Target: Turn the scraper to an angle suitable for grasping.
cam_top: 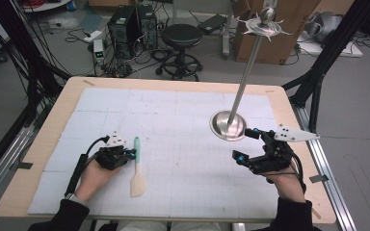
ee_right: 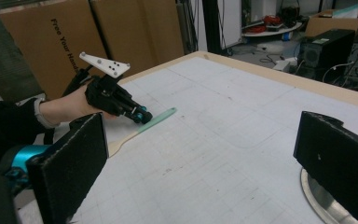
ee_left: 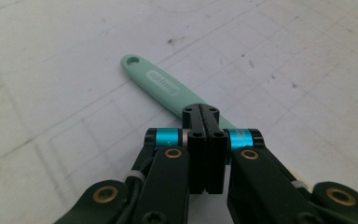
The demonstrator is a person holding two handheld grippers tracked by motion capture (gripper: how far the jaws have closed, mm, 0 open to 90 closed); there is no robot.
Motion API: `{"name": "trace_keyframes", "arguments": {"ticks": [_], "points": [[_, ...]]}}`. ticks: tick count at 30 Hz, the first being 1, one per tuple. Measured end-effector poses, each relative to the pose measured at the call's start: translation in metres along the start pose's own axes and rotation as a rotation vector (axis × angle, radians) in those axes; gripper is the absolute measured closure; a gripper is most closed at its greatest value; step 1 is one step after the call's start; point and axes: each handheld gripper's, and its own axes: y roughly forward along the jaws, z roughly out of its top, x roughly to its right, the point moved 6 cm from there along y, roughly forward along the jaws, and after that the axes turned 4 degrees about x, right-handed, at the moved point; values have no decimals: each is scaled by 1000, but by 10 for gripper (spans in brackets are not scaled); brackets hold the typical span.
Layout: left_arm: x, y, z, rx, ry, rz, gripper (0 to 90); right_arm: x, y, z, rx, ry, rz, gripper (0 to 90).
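Observation:
A spatula with a mint-green handle and a cream blade lies on the white mat, left of centre. My left gripper is shut, its tips against the middle of the handle from the left. In the left gripper view the jaws are pressed together with nothing between them, and the spatula handle runs on beyond the tips. My right gripper stands open and empty at the right, beside the round base of a metal stand. The right gripper view shows its open gripper, the spatula and the left gripper.
The stand's pole leans up to a spiky metal top. The wooden table edge frames the mat. Beyond the table are a black stool, computer towers and cardboard boxes.

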Motion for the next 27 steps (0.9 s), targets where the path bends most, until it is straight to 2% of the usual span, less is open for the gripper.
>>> {"name": "trace_keyframes", "arguments": {"ticks": [2,4,7,8,12,14,19,21,22,23,27], "points": [[7,7,4,20,9,-12,896,0,0,0,2,8,-1,18],[11,11,7,24,27,-5,896,1,0,0,1,7,-2,18],[12,11,7,26,22,-15,896,1,0,-2,-5,6,0,18],[12,8,9,32,17,-38,896,1,0,-1,-2,11,2,18],[10,-2,15,67,20,-50,888,1,-1,0,7,11,8,18],[12,-8,18,80,-6,-80,888,1,-1,0,7,10,10,18],[32,-15,16,55,74,-135,878,2,2,-2,1,14,11,18],[39,-15,18,54,79,-151,877,1,4,-2,-3,12,14,18],[46,-15,19,55,100,-169,877,0,4,-2,-7,14,18,18],[46,-15,19,55,100,-169,876,0,5,-2,-7,11,20,18],[53,-10,11,4,112,-185,877,2,5,-1,1,13,14,18]]}}
